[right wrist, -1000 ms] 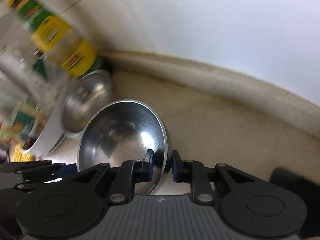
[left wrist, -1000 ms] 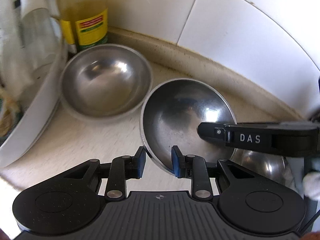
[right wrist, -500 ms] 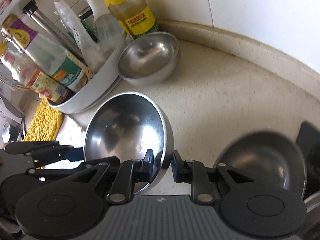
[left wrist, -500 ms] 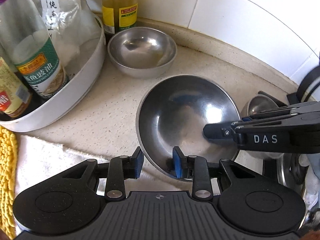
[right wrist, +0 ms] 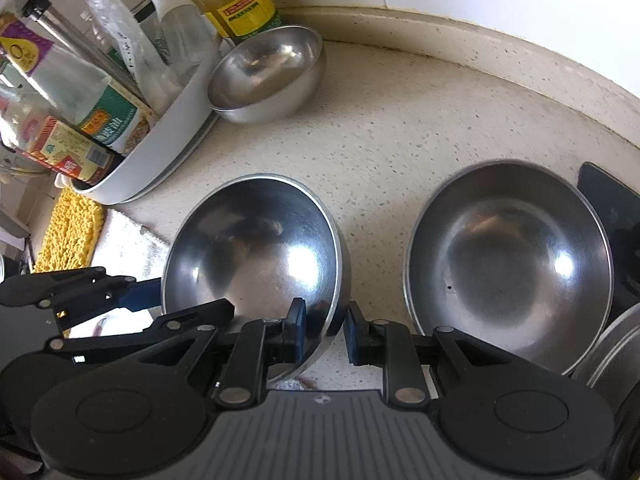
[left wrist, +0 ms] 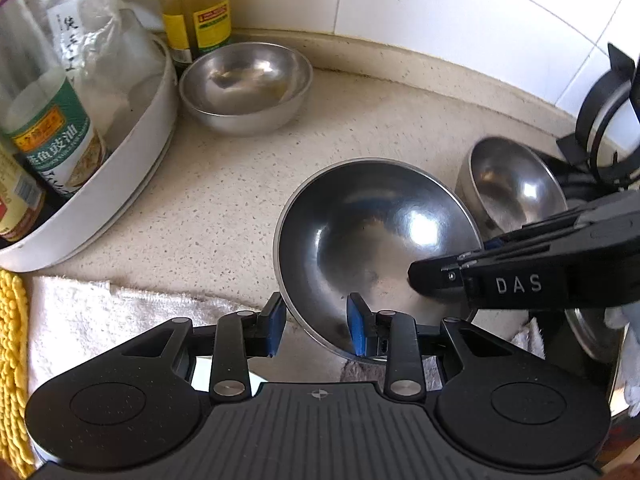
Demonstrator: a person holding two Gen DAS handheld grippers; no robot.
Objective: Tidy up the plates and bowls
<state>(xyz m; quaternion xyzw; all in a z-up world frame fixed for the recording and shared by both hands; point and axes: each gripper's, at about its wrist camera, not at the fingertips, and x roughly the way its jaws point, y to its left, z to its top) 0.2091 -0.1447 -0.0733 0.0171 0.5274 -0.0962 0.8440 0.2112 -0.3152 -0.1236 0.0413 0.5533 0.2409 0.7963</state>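
A steel bowl (left wrist: 372, 232) (right wrist: 256, 252) is held tilted over the speckled counter by both grippers. My left gripper (left wrist: 316, 328) is shut on its near-left rim, one blue pad inside and one outside. My right gripper (right wrist: 325, 330) is shut on the right rim, and its fingers (left wrist: 440, 272) reach into the bowl from the right in the left wrist view. The left gripper (right wrist: 120, 296) shows at the bowl's left edge in the right wrist view. A second steel bowl (left wrist: 244, 80) (right wrist: 268, 68) rests in the back corner. A third (left wrist: 512, 188) (right wrist: 508, 264) sits just right of the held one.
A white oval tray (left wrist: 132, 168) (right wrist: 168, 140) of sauce bottles fills the left side, with an oil bottle (left wrist: 196, 12) behind the back bowl. A white towel (left wrist: 100, 312) and yellow mat (left wrist: 12, 360) lie at the front left. Black stove parts (right wrist: 612, 208) stand at the right.
Both grippers have carried the bowl back from the corner and to the right. The back bowl is now farther off, and the third bowl has come into view.
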